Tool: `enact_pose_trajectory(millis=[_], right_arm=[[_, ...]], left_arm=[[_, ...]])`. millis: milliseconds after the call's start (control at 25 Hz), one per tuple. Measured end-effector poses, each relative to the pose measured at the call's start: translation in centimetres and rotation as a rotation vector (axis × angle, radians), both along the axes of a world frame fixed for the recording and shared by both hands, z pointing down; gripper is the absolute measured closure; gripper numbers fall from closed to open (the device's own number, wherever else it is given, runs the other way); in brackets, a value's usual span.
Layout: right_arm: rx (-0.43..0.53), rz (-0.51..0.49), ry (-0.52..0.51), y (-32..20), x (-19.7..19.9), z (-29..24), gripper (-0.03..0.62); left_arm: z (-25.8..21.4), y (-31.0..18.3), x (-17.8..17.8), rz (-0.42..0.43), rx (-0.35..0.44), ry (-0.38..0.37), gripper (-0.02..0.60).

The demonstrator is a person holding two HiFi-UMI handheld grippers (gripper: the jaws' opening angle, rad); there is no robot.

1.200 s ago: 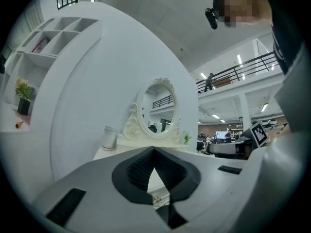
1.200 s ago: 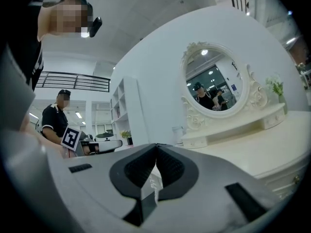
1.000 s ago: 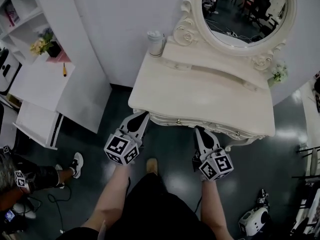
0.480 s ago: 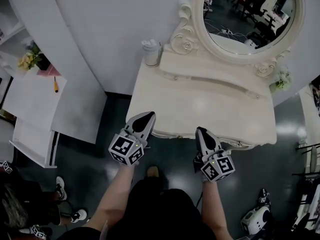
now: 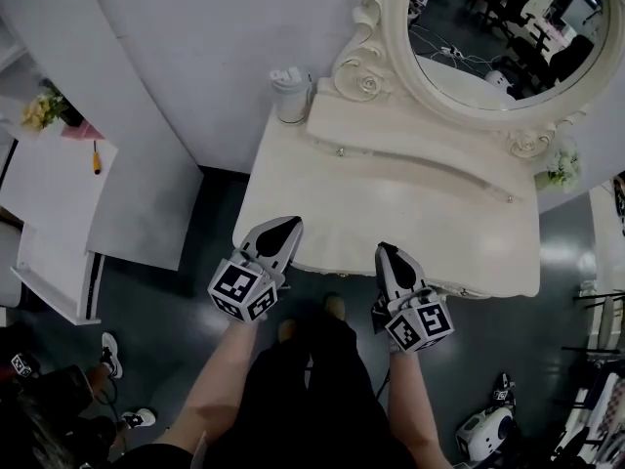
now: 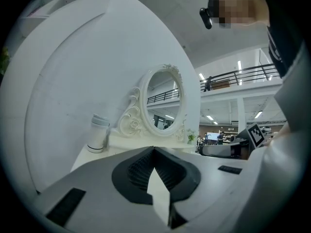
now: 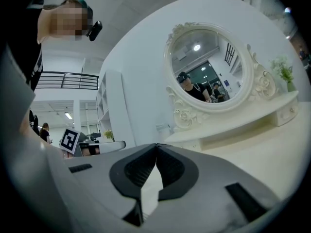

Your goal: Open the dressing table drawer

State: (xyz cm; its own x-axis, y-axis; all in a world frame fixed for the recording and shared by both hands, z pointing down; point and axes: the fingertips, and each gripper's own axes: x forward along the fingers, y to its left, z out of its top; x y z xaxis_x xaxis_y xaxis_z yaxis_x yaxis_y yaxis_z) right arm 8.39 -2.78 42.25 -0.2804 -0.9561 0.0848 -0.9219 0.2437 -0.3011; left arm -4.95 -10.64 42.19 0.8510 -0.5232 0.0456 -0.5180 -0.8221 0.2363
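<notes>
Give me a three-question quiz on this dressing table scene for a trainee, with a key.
1. True or false: the left gripper has its jaws together with nothing between them.
2. What stands on the dressing table's far left corner? A) white tumbler B) lamp C) book
3. Which gripper is nearer that tumbler, the left one or the right gripper?
Key: 1 true; 2 A; 3 left.
</notes>
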Motion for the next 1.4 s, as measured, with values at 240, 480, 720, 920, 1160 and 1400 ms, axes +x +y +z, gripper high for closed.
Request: enact_pose_trajectory(millis=[240, 480, 720, 920, 1160, 1400], right_arm=[[-0.023, -0.072, 0.02, -3.7, 2.0, 1.2, 0.589], [-0.036, -0.132, 0.013, -7.0, 3.8, 2.4, 0.589], [-0.04, -0.191, 0.019, -9.5, 5.7, 3.4, 0.589], [-0.039, -0.24, 0.024, -11.3, 6.1, 4.5, 0.589], [-0.068, -0.28, 0.038, -12.6, 5.9, 6.4, 0.589], [-0.087, -0.279, 0.048, -14.2, 6.3, 7.7, 0.589]], left_arm=[[1.1, -2.0, 2.4, -0.038, -0.019, -0.02, 0.581], [2.3, -4.5, 5.3, -0.069, -0.024, -0.042, 0.581], [3.4, -6.7, 7.9, -0.103, -0.037, -0.046, 0.58], [4.3, -8.1, 9.9, -0.101, -0.036, -0.057, 0.58], [6.0, -10.6, 11.6, -0.115, -0.078, -0.055, 0.561], [8.7, -13.3, 13.0, -0.147, -0.13, -0.146, 0.501]])
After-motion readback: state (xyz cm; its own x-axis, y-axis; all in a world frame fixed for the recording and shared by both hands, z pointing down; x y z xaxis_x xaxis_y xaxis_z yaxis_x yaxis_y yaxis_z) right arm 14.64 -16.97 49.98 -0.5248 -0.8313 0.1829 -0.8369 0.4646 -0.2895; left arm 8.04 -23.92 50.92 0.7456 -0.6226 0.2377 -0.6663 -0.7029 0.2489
